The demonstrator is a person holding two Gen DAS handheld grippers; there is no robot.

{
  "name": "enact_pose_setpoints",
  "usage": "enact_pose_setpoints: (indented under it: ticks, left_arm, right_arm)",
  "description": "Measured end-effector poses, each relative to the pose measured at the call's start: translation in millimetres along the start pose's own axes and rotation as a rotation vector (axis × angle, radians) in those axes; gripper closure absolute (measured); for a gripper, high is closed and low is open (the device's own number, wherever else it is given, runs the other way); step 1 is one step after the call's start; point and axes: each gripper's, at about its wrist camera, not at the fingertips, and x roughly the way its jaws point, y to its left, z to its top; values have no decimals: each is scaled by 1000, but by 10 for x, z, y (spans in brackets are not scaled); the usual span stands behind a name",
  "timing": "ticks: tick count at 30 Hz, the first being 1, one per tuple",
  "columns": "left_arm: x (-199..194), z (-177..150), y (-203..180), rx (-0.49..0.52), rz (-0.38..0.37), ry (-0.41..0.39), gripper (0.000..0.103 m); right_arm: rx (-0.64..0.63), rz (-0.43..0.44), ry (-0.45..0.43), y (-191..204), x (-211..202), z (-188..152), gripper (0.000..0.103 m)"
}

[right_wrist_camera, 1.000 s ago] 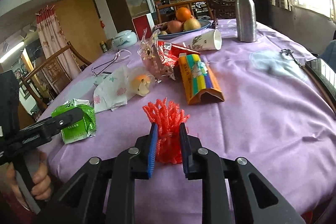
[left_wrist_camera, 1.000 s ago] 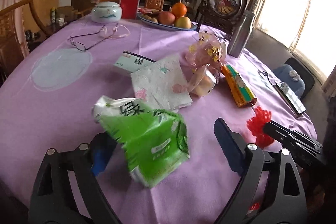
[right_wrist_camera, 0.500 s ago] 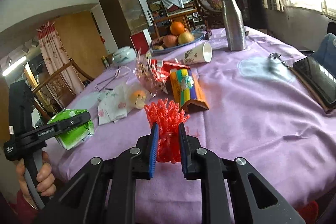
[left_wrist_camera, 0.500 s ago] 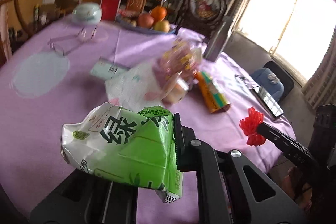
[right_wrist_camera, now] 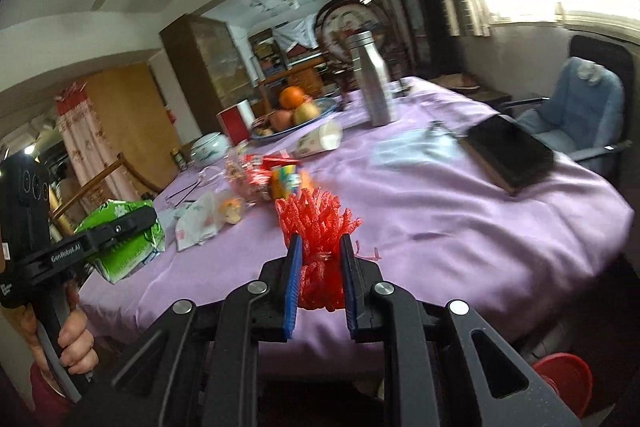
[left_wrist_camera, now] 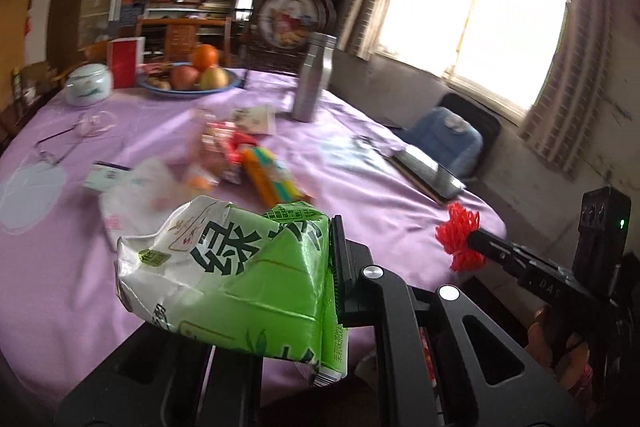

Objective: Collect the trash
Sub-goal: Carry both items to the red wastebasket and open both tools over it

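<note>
My left gripper is shut on a crumpled green and white packet, held in the air over the near edge of the purple table. Its left finger is hidden behind the packet. My right gripper is shut on a red foam net, also off the cloth. From the left wrist view the net shows at the right. On the table lie a white tissue bag, an orange box, a crinkly wrapper and a tipped paper cup.
A fruit bowl, steel bottle, ceramic jar, glasses and a dark tablet stand farther back. A blue-cushioned chair is at the right. A red bin sits on the floor below the table edge.
My left gripper closed on the green packet and lifted it off the cloth. Both grippers rose and drew back toward the near table edge, the right keeping the red net.
</note>
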Motion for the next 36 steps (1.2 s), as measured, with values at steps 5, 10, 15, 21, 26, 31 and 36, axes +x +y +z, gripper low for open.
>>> enact_pose_setpoints:
  ticks: [5,10,15,21,26,31,36]
  left_arm:
    - [163,-137,-518,58,-93,38,91]
    - [354,-282,-999,106,-187,88,91]
    - [577,-463,-1455,171,-244,149,91]
    - [868,-632,-1769,226,-274,222,91]
    - [1080,-732,-1929,269,-289,274,91]
    - [1325,-839,-2177,317,-328,330,91]
    - [1585,-996,-2536,379,-393,388,91]
  right_arm:
    - [56,-84,-34,-436,-450,-144,84]
    - [124,-191,-48,-946,-844,-404,83]
    - [225,-295,-10,-1548,-983,-768,83]
    - [331,-421,126,-2316,-599,-1276,79]
    - [473,-476,223,-2863,-335,-1639,57]
    - [471,-499,159,-2926,-555,-1593,52]
    - [498,-511,99,-2976,-763,-1532,43]
